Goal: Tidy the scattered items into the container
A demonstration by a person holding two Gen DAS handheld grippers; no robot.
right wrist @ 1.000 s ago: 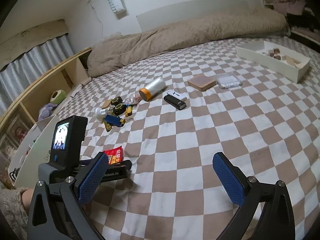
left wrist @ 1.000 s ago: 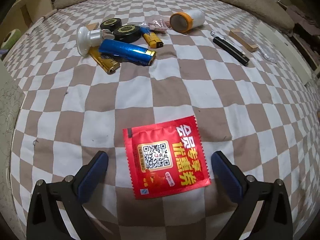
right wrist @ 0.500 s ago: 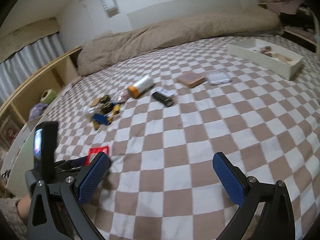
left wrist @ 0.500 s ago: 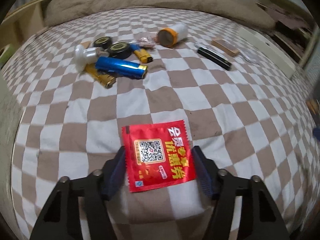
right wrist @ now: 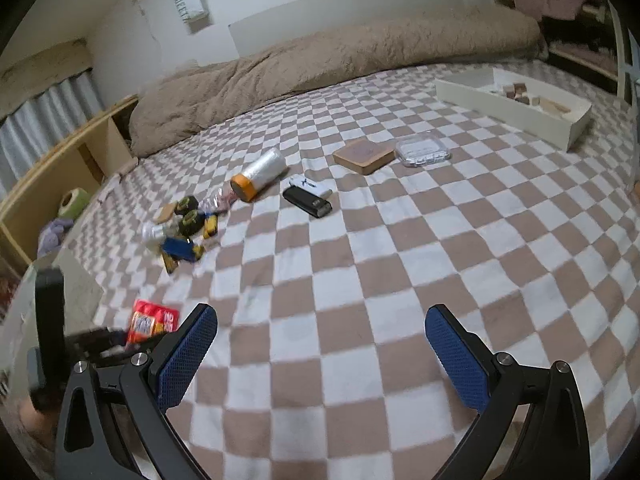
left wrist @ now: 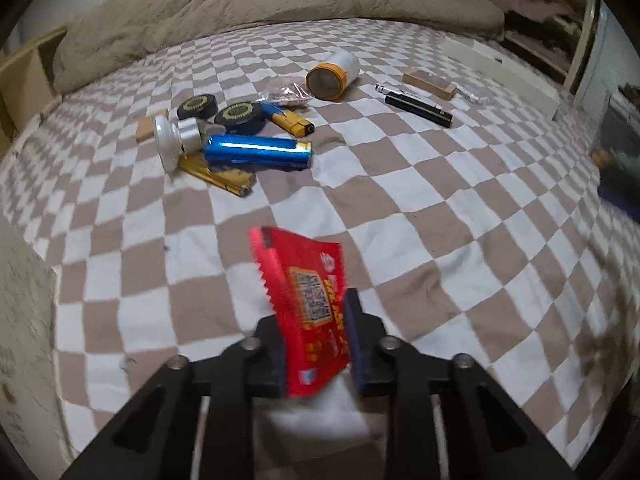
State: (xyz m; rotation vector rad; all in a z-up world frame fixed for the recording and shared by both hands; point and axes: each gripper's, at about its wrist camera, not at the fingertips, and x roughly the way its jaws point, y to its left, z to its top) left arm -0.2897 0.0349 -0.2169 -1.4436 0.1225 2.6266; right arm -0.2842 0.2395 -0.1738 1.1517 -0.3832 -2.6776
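Observation:
My left gripper is shut on a red sachet with a QR code, lifted on edge just above the checked bedspread; the same sachet shows at the lower left of the right wrist view. My right gripper stands open over bare bedspread with nothing between its fingers. A cluster of loose items lies further off: a blue tube, a gold stick, two black round tins, a yellow lighter and an orange-capped roll. A white tray with wooden blocks sits at the far right.
A black case, a wooden block and a clear plastic box lie mid-bed. A brown fluffy blanket runs along the far edge. A white fabric bin wall stands at the left, wooden shelves beyond.
The left jaws went from wide open around the flat sachet to shut on it, and it now stands tilted off the bedspread. The right gripper drifted a little sideways, still open.

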